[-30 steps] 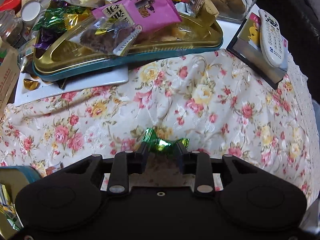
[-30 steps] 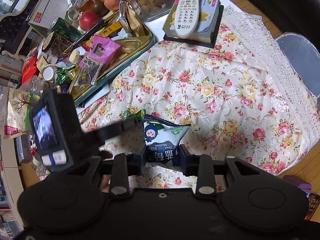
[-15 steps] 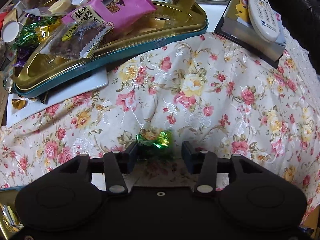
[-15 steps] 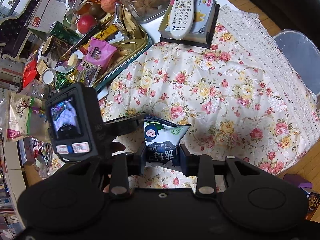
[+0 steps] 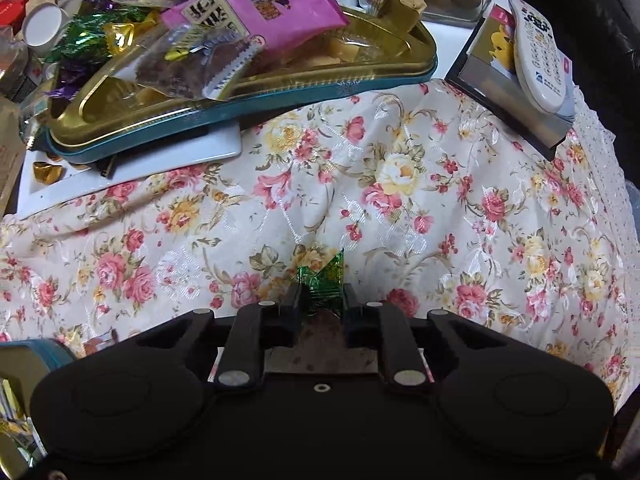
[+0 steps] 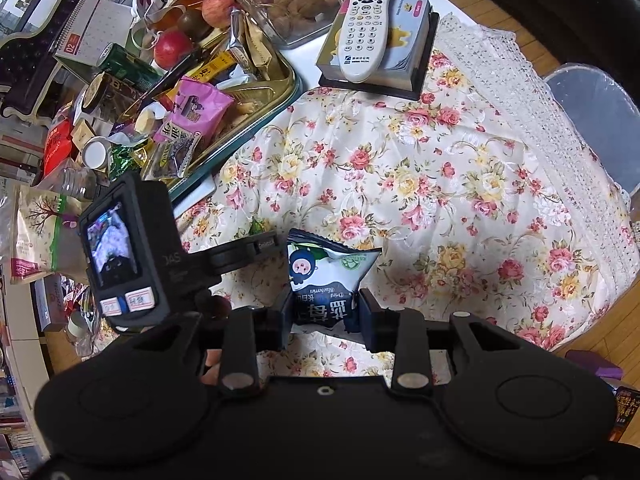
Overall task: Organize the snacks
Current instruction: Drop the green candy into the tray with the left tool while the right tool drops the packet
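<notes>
Floral tablecloth [image 5: 400,184] beneath me: my left gripper [image 5: 319,300] is closing on the green candy [image 5: 324,280], right gripper [image 6: 324,312] clamps the blueberry packet [image 6: 324,280]; slick foil may squirt free

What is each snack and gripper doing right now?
Left hand-held gripper: closing on the green candy.
Green candy: between the fingers, over the flowered cloth.
Right hand-held gripper: shut on the blueberry packet.
Blueberry packet: pinched at its lower end.
Pink packet: lying in the gold tray.
Remote: resting on a box.
</notes>
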Tool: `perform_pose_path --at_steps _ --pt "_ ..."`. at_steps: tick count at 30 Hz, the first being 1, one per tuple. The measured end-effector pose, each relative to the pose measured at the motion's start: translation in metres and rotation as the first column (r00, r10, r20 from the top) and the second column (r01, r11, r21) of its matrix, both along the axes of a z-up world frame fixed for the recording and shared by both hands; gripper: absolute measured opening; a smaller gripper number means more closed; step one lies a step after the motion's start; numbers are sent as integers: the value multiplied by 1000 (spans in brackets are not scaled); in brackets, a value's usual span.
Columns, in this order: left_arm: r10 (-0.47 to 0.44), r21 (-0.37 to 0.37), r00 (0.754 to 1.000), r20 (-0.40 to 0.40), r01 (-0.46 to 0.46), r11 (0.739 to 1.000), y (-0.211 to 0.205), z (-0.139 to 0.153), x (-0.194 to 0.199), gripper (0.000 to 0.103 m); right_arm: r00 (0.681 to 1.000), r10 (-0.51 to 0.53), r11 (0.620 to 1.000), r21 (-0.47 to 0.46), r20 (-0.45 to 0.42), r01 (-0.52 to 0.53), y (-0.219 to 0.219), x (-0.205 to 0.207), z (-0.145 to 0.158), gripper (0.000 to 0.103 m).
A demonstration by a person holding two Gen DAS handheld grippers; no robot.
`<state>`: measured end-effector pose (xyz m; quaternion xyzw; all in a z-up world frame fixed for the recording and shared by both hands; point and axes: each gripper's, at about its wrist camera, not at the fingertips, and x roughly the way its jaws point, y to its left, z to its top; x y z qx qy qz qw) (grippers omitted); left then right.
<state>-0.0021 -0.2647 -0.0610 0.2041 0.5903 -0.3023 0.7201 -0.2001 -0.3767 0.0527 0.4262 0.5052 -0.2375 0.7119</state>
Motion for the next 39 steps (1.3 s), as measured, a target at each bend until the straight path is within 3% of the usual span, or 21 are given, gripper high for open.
perform_pose_path --at_steps 8,13,23,27,33,39 --pt "57 -30 998 -10 -57 998 37 47 3 25 1000 30 999 -21 -2 -30 12 10 4 36" --pt "91 -14 995 39 -91 996 51 69 -4 25 999 53 998 -40 -13 -53 23 17 5 36" --pt "234 34 971 52 -236 971 160 96 18 25 982 186 978 -93 -30 -188 78 53 9 36" --pt "310 43 950 25 -311 950 213 96 31 25 965 256 958 -119 -62 -262 109 70 4 35" --pt "401 27 914 68 -403 915 276 97 43 25 923 374 910 -160 -89 -383 158 91 -2 35" --pt "464 28 886 23 -464 885 321 85 62 26 873 478 854 -181 -95 -487 205 108 -7 35"
